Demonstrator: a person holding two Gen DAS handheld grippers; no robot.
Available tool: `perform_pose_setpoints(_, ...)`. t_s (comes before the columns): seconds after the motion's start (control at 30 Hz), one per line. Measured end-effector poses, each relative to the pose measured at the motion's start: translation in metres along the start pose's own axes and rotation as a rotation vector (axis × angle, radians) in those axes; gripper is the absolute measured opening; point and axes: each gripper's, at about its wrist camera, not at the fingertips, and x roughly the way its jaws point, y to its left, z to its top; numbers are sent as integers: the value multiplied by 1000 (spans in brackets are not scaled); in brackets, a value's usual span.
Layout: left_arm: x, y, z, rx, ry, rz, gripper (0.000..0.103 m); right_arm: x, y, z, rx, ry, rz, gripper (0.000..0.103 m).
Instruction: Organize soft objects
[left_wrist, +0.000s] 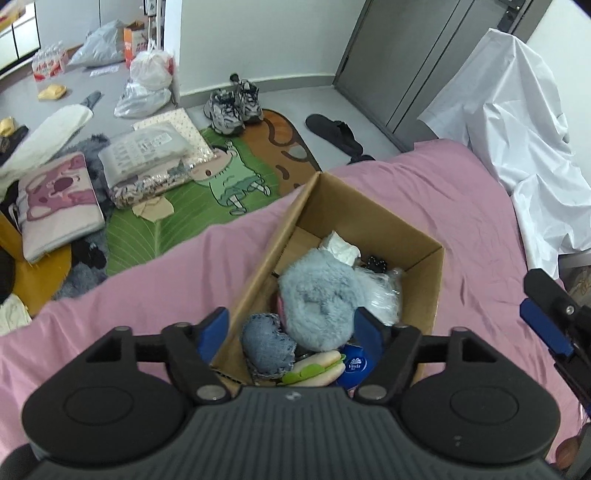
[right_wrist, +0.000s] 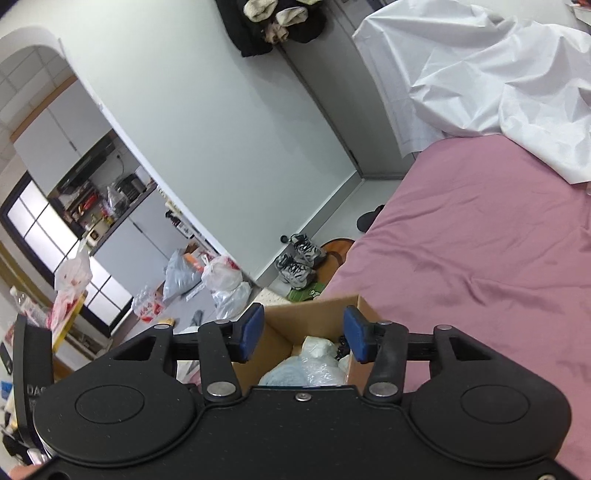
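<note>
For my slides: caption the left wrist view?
Open left gripper above a box of soft toys on a pink bed.

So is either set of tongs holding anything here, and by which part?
Nothing is held. The left tongs hang open over the cardboard box; the right tongs are open too, nothing between them.

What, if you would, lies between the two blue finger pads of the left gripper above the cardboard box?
In the left wrist view, the open left gripper frames a fluffy blue plush and a denim pouch, both resting inside the cardboard box.
</note>
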Motion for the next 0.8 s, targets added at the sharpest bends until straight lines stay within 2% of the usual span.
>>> perform_pose_setpoints(0.13, -10, -5, -2, 31, -6, 7, 79, -8, -5, -2, 23, -14, -12, 53)
perform_pose_setpoints(0.3, -26, -17, -10, 113, -30, 24, 83, -21, -11, -14, 23, 26, -41, 55)
perform_pose_setpoints(0.4, -37, -26, -16, 154, -49, 49, 84, -37, -10, -16, -1, 31, -53, 62)
perform_pose_setpoints(0.53, -51, -34, -25, 217, -53, 39, 85, -60, -12, -14, -16, 32, -62, 78)
perform_pose_setpoints(0.7, -67, -36, -38, 259, -56, 29, 86, -90, -14, -21, -16, 15, -94, 84)
perform_pose_setpoints(0.8, -76, -35, -46, 280, -62, 24, 86, -102, -9, -21, -39, 13, -106, 92)
